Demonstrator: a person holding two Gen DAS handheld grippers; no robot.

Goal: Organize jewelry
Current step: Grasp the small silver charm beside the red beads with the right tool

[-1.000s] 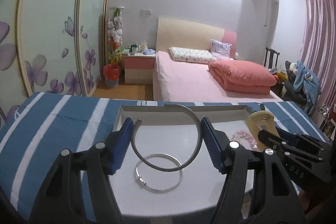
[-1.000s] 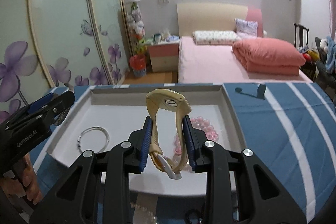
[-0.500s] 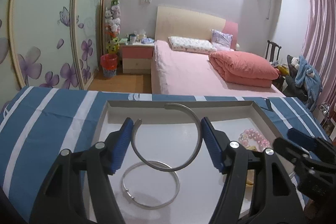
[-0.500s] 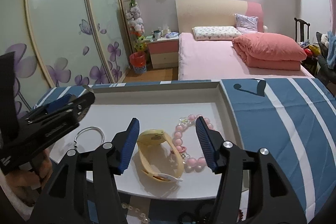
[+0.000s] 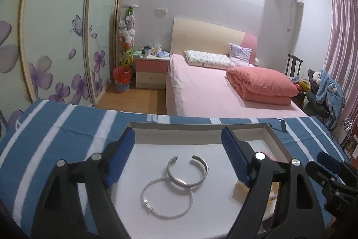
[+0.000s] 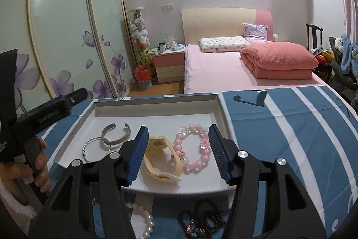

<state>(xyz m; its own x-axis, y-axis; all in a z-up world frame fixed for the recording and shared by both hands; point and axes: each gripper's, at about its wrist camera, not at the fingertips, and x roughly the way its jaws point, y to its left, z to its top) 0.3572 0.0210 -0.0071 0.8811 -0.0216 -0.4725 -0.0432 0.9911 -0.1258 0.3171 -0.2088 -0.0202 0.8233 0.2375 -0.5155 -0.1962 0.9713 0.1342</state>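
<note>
The pearl strand (image 6: 143, 218) and dark beaded piece (image 6: 201, 221) below the white tray (image 6: 156, 108) are partly hidden. Both the left claw (image 5: 179, 158) and right claw (image 6: 177, 153) are spread wide, empty. The silver cuff (image 5: 188, 170), gap toward 12 o'clock, overlaps the thin bangle (image 5: 167, 198); the yellow watch (image 6: 160, 158) lies at the pink bead bracelet's (image 6: 194, 147) 9 o'clock.

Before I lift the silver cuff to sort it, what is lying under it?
The open cuff rests partly on the thin silver bangle, overlapping its far edge, on the white tray. The covered stretch of bangle cannot be seen. Both tongs are open.
</note>
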